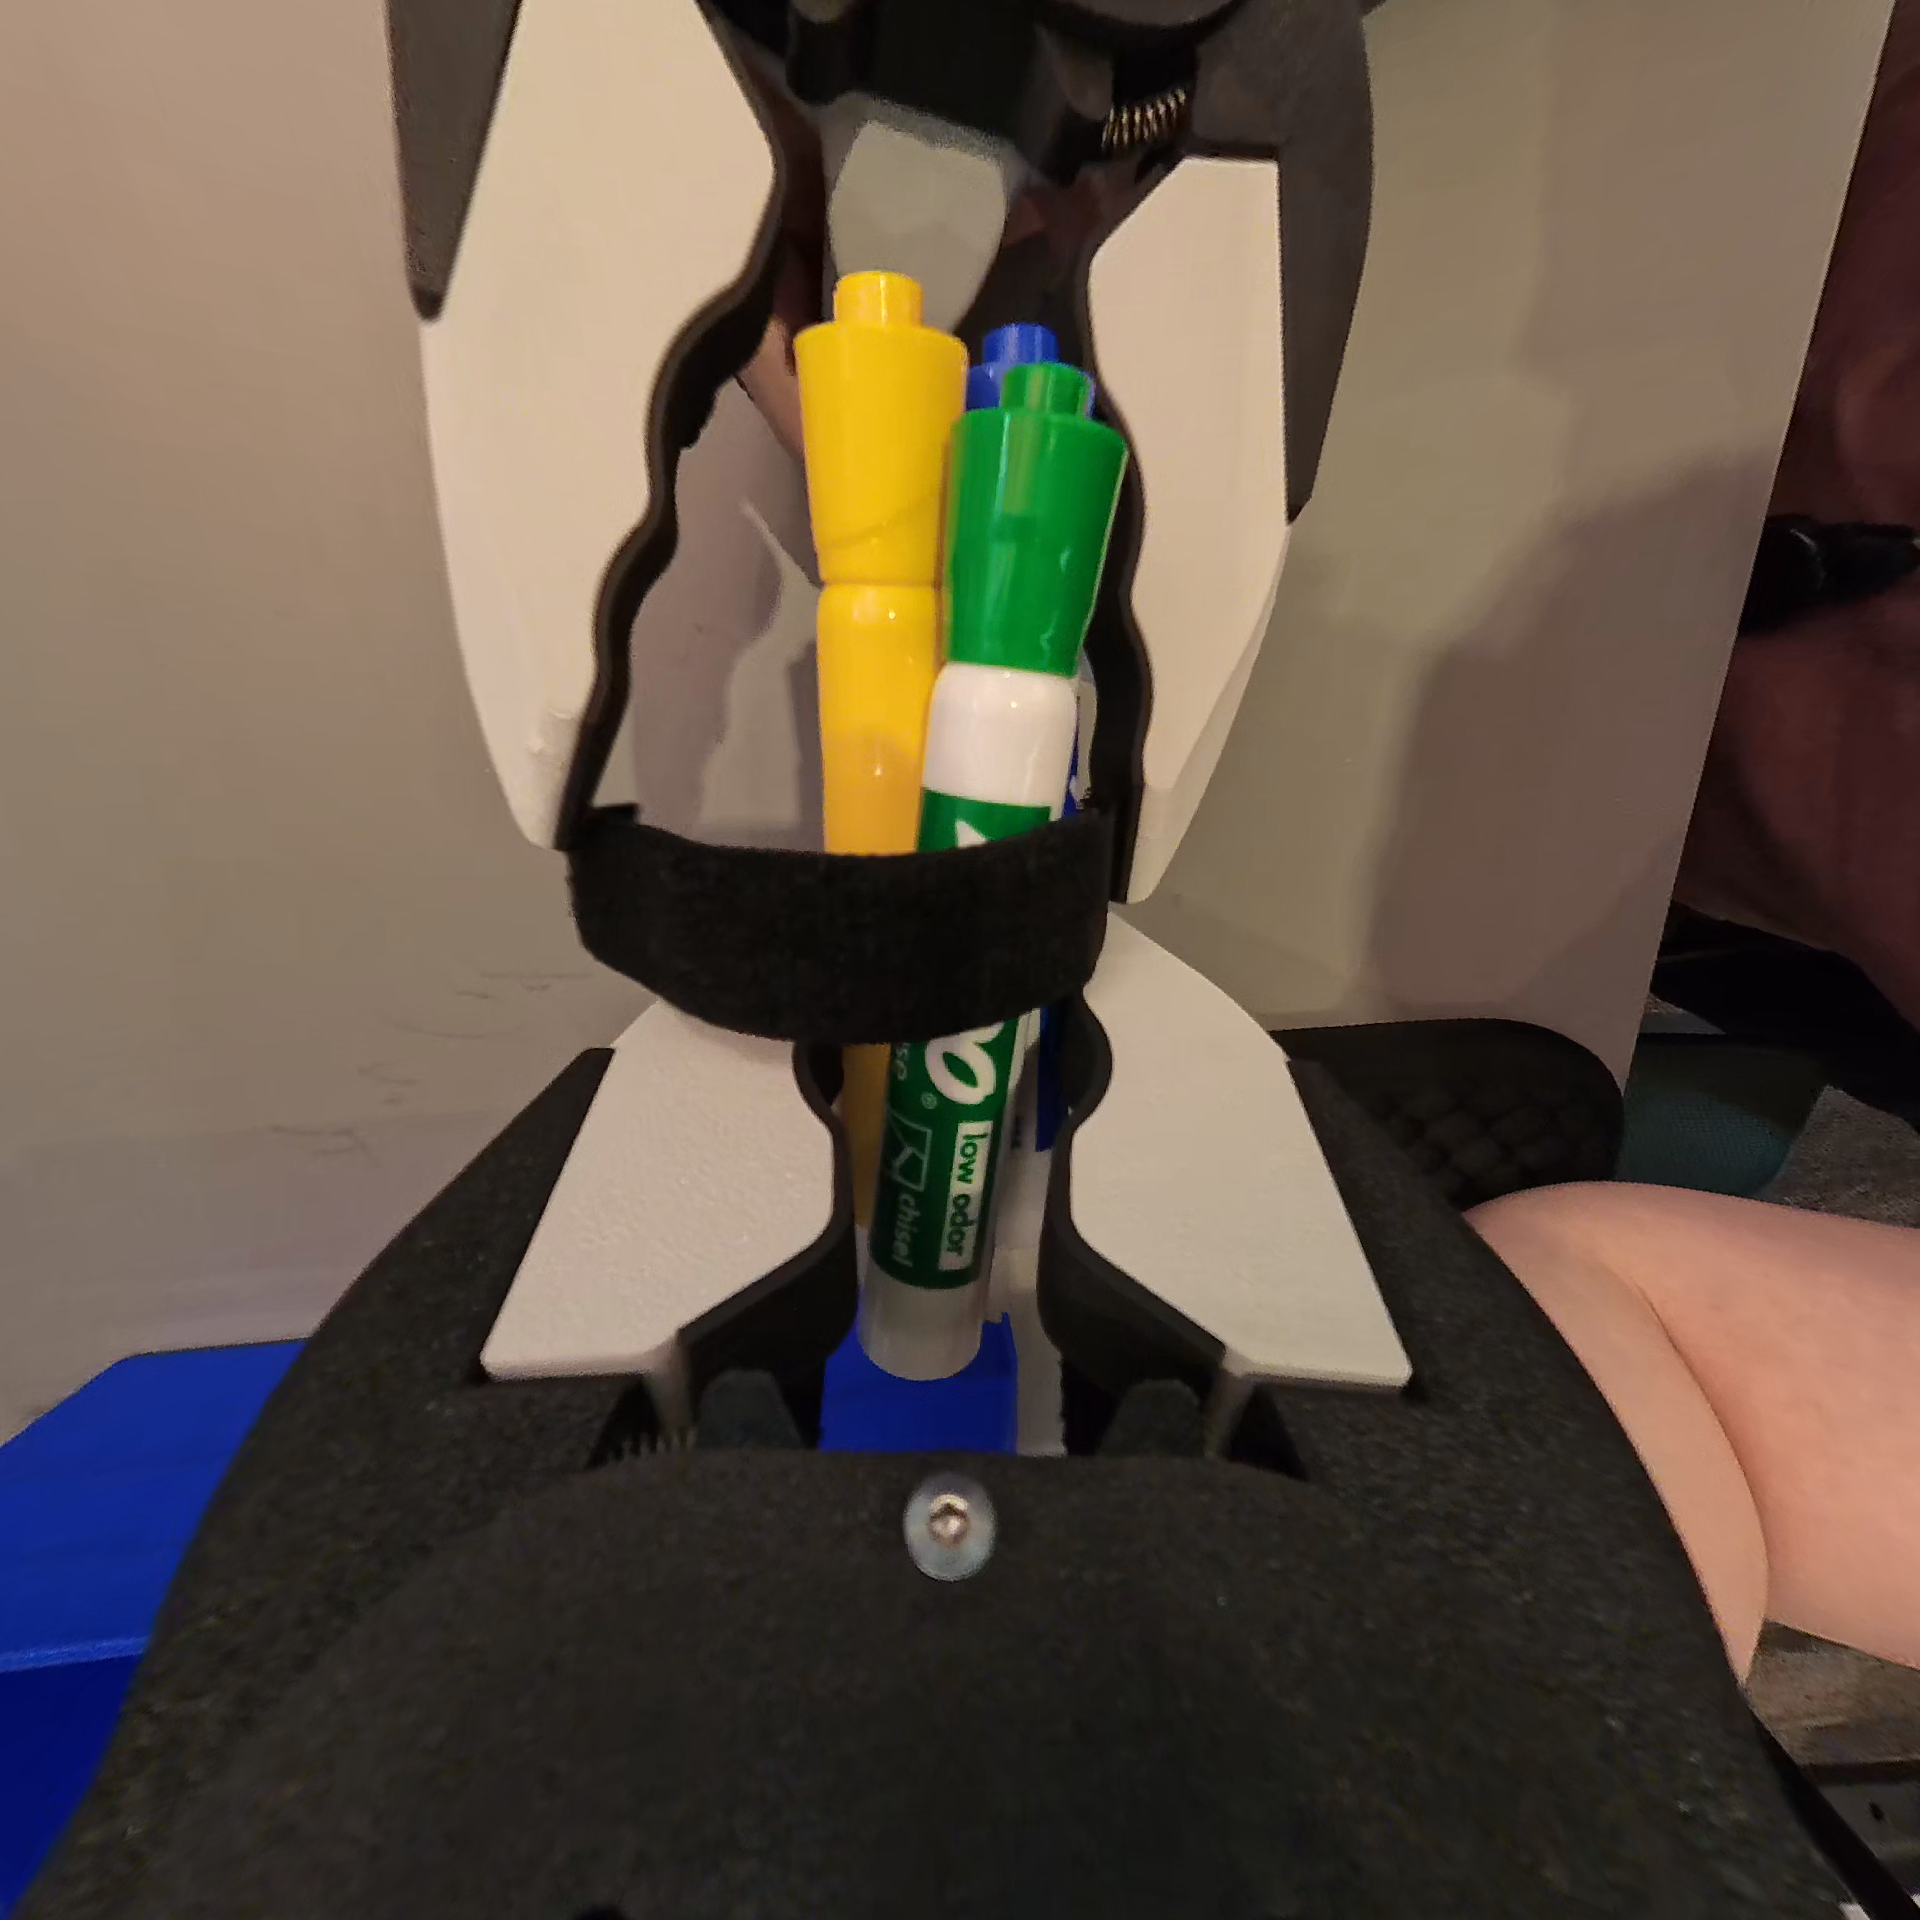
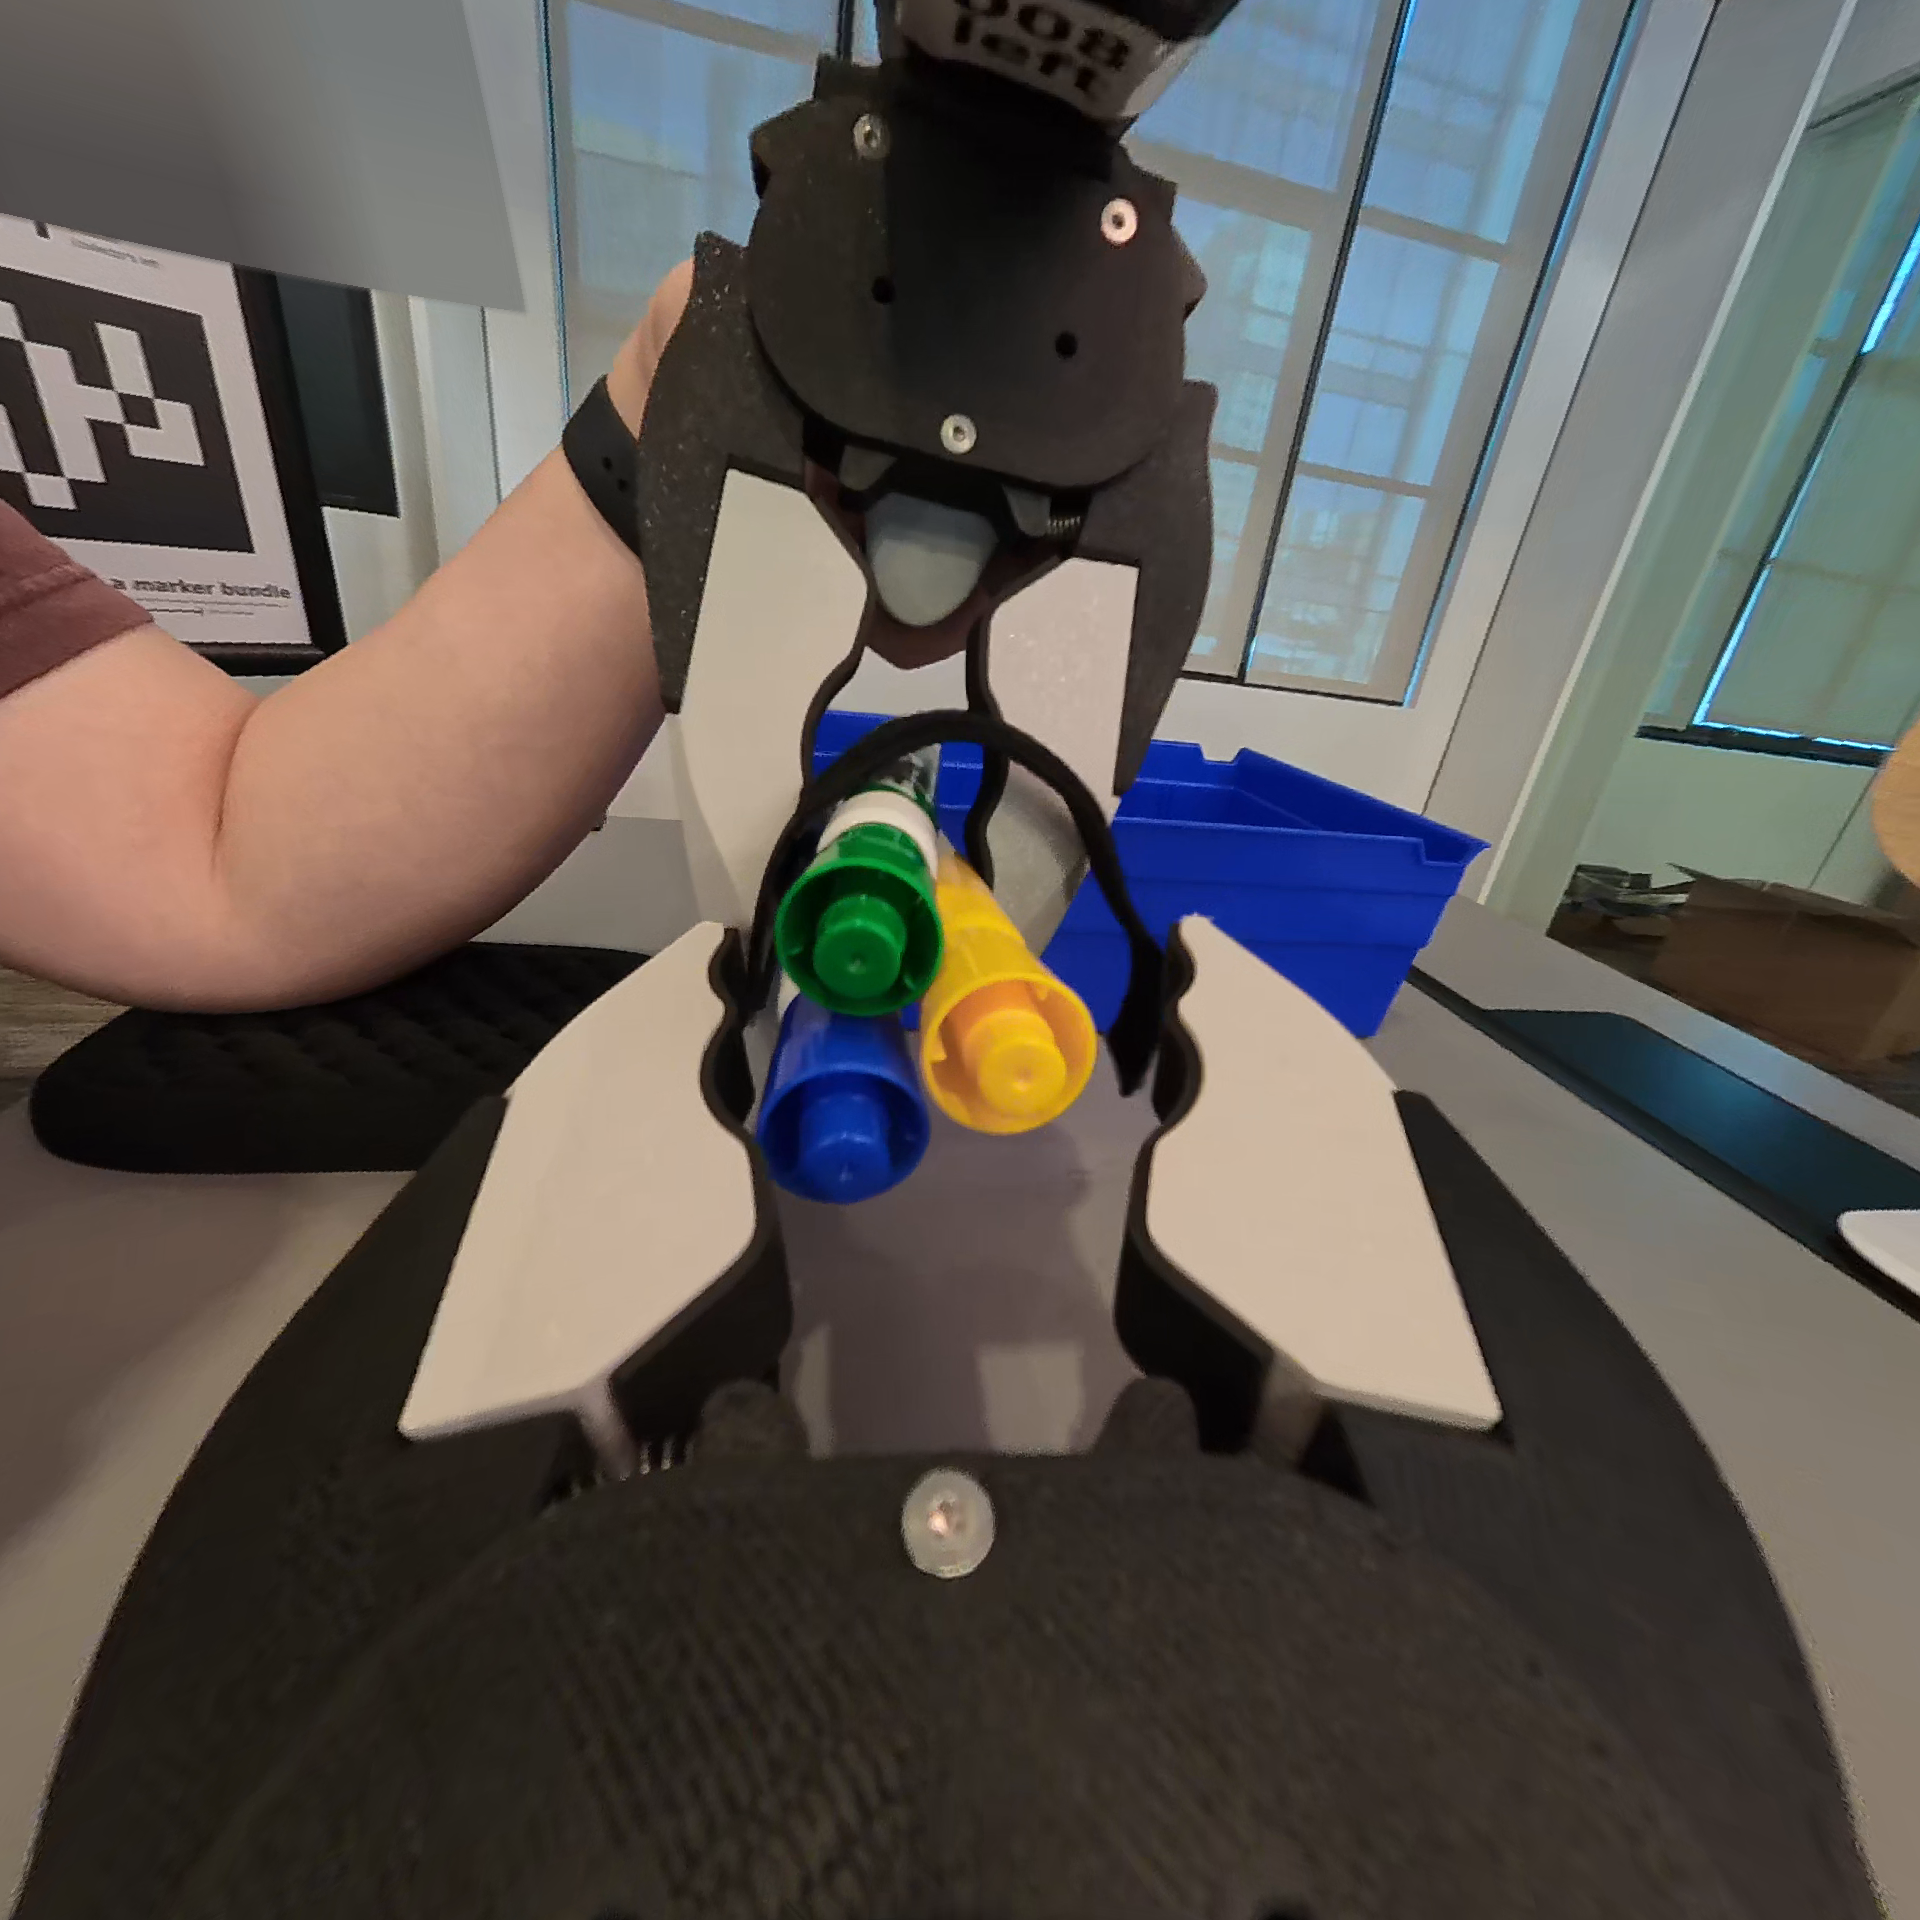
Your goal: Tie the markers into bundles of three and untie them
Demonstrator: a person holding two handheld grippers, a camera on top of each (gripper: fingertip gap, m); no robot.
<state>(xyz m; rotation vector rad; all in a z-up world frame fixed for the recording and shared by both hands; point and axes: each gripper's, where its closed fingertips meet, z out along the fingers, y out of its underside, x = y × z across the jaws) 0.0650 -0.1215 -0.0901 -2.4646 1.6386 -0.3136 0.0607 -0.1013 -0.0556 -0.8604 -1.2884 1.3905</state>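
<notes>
Clamping three capped markers near their rear ends with the black-and-white left gripper (image 1: 951,1081): yellow plastic marker (image 1: 878,520), green-capped white-barrelled marker (image 1: 1029,540), blue-capped marker (image 2: 842,1122) (mostly hidden behind the green one in the left wrist view). Spreading the right gripper (image 2: 951,971) wide inside a black fabric hook-and-loop strap (image 1: 831,935), looped loosely round the bundle just ahead of the left fingertips. Strap's fastening out of sight. Behind the left gripper, a blue plastic bin (image 2: 1299,873) on the grey tabletop (image 2: 208,1247); tall windows (image 2: 1351,312) beyond.
</notes>
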